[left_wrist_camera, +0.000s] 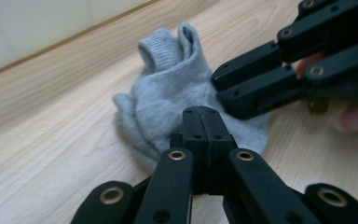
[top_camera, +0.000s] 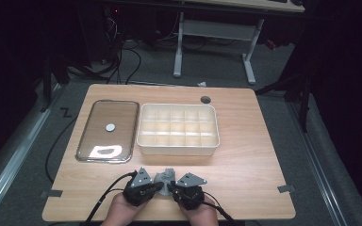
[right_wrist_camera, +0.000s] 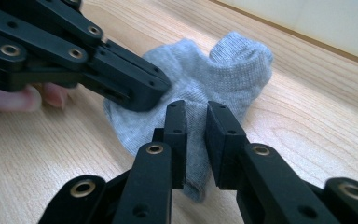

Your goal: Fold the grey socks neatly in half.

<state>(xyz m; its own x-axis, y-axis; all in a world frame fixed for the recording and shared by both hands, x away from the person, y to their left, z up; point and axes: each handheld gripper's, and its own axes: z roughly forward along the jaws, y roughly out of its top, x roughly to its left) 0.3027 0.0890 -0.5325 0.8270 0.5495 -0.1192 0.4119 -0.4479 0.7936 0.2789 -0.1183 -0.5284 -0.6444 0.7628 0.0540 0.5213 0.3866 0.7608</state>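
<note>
Here, the grey sock (top_camera: 165,176) lies crumpled at the bench's (top_camera: 245,169) near edge, between both tools. The left hand-held gripper (left_wrist_camera: 200,126), jaws fully closed, pinches its left side. The right hand-held gripper (right_wrist_camera: 196,122) meets it from the right, jaws narrow around a fold.

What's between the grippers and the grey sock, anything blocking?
Nothing visible. The left gripper is shut on the grey sock, and the right gripper has a fold of it between its jaws on the bare table.
</note>
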